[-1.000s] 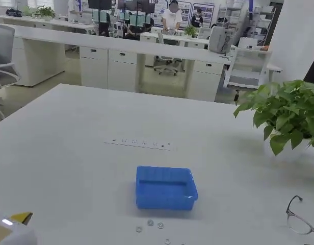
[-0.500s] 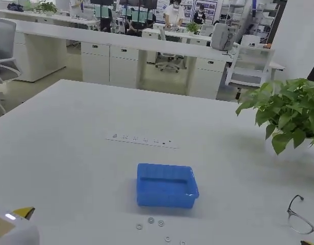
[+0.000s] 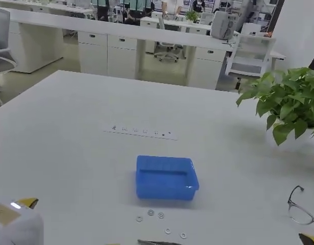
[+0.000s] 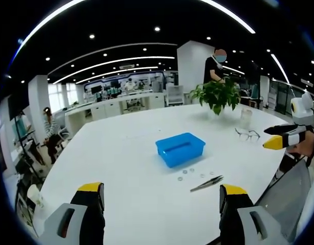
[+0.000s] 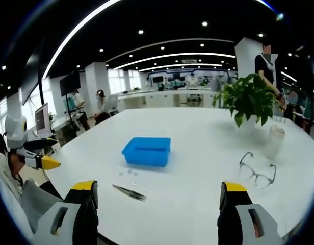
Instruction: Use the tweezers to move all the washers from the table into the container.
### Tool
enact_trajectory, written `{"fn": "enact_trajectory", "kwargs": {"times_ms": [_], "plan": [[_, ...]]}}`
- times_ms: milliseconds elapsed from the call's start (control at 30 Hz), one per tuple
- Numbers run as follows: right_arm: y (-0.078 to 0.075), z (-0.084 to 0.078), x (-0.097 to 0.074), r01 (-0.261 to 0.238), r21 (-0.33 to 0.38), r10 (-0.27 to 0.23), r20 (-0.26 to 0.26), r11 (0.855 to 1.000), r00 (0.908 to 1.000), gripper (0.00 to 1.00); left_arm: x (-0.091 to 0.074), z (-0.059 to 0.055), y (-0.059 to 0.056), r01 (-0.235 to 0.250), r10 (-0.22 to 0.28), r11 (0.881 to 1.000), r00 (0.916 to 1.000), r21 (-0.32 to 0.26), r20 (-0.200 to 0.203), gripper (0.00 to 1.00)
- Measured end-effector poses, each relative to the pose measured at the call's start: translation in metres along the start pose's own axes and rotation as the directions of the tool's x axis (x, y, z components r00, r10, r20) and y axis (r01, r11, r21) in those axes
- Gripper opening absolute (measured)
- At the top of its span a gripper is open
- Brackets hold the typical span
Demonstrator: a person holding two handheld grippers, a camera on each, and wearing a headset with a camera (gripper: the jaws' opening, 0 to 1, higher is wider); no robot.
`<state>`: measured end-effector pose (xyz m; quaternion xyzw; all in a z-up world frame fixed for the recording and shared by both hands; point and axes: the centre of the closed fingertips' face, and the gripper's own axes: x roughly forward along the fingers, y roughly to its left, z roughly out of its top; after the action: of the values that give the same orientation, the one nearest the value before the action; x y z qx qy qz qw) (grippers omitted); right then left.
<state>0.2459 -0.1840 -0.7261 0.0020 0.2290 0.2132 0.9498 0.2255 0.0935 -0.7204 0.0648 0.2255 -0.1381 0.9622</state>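
White table [image 3: 70,127]: container [image 3: 166,177], washers [image 3: 151,212] unmoved vs earlier; left tool [image 4: 161,189], right tool [image 5: 158,186] both agape, empty.

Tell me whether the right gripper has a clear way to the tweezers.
Probably yes: the tweezers lie on bare table ahead of the right gripper, whose jaws are open, with nothing between; the washers and blue container sit beyond.

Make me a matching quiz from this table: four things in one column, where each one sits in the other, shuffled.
1. container
2. washers
3. tweezers
4. glasses

A. off to the right, alone
B. scattered just in front of the container
C. blue, in the middle
D. lying at the near edge, this side of the washers

Pairs: 1-C, 2-B, 3-D, 4-A
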Motion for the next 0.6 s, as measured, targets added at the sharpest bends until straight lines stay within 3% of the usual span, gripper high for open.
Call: {"fn": "enact_trajectory", "kwargs": {"times_ms": [600], "plan": [[0.003,-0.01,0.023,-0.044,-0.029,0.042,-0.084,0.999,0.9956,0.99,0.025,0.001,0.002,0.045,-0.043,0.997,0.9979,0.056,-0.049,0.95]]}}
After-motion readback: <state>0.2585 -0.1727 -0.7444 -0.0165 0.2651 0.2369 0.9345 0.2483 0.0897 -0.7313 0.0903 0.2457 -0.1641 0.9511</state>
